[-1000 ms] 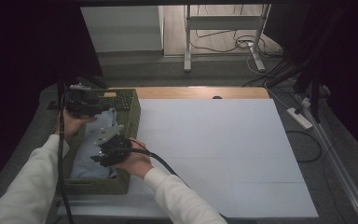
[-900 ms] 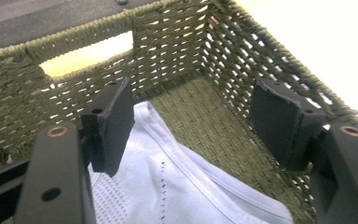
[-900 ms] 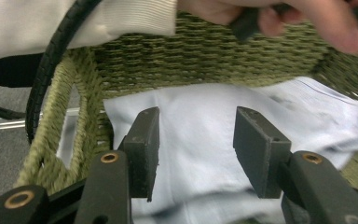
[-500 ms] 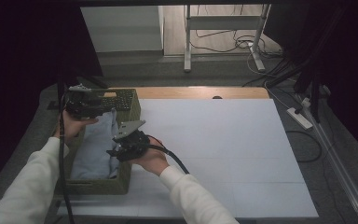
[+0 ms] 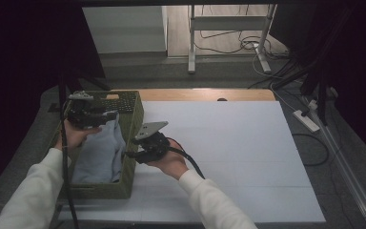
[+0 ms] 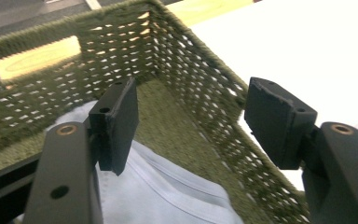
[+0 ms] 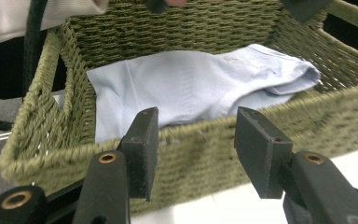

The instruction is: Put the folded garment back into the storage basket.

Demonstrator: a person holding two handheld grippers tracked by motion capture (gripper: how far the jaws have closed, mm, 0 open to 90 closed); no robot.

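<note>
Grippers held one in each hand work at a woven olive-green rectangular basket (image 5: 128, 119) at the left side of a white table top (image 5: 228, 143). The right gripper (image 5: 129, 154) sits just outside the basket's long side wall, aimed at it, its two black jaws standing apart with nothing between them. The left gripper (image 5: 106, 118) hovers over the far end of the basket, jaws also apart and empty (they have just been closing a little); in the left gripper view one pad (image 6: 119, 122) hangs above the cloth, the other (image 6: 277, 121) over the rim. A crumpled pale blue cloth garment (image 5: 97, 152) lies inside the basket on its floor, touched by neither gripper. White sleeves (image 5: 26, 195) enter from the bottom edge.
</note>
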